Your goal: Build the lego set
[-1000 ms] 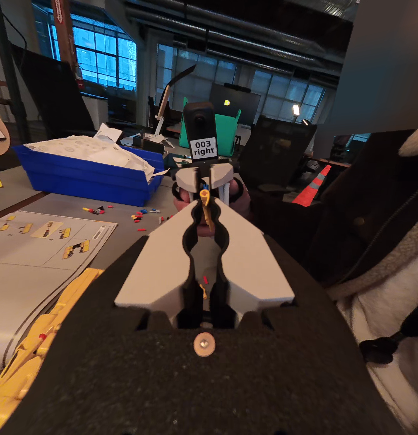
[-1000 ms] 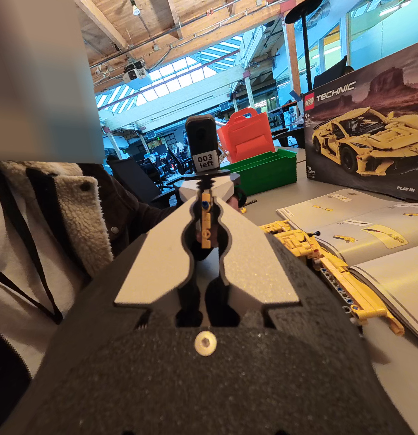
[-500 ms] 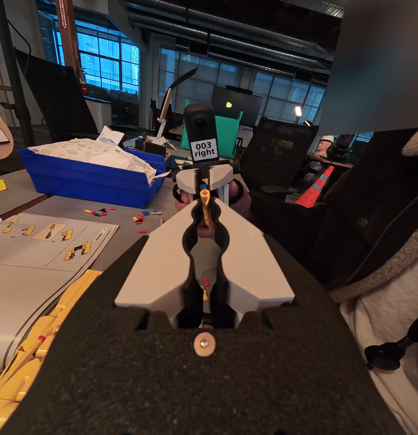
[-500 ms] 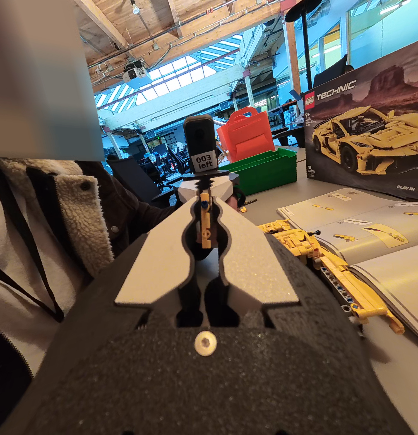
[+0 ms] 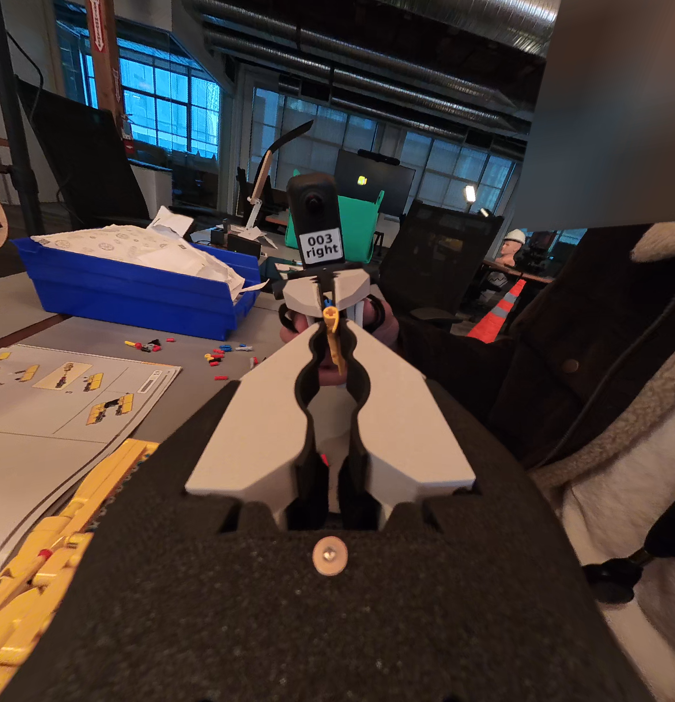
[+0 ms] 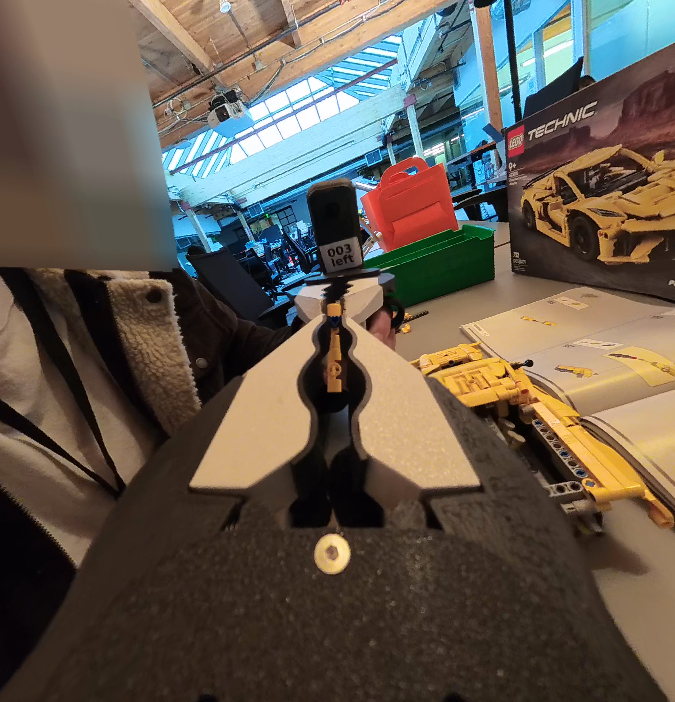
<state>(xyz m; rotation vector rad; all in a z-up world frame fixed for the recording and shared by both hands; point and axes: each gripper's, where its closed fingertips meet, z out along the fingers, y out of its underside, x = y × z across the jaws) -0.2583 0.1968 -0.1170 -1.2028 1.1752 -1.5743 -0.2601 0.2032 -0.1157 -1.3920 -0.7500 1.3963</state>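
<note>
My two grippers meet tip to tip in the air above the table. In the left wrist view my left gripper [image 5: 330, 331] is shut on a thin yellow lego piece [image 5: 335, 342] that sticks out past its tips. My right gripper [image 5: 325, 295] faces it, shut, with a blue pin [image 5: 327, 302] at its tips. In the right wrist view my right gripper [image 6: 334, 323] is shut on a yellow lego beam [image 6: 334, 364] with a blue pin, against the left gripper [image 6: 339, 300]. The pieces touch; the joint itself is hidden.
The partly built yellow car [image 6: 491, 391] lies beside the open instruction booklet [image 6: 613, 364], also seen in the left wrist view [image 5: 62, 395]. Small loose pieces [image 5: 222, 353] lie before a blue bin [image 5: 138, 300]. A green bin [image 6: 438, 262] and the set's box [image 6: 602, 197] stand behind. A person's jacket is close. Only a small space, under 4 cm, lies between the two pairs of fingers. Left tips and right tips are each some 15 cm from the partly built yellow car [image 6: 491, 391].
Both grippers stay shut and tip to tip on the yellow pieces. They have drifted only slightly; nothing was let go or taken.
</note>
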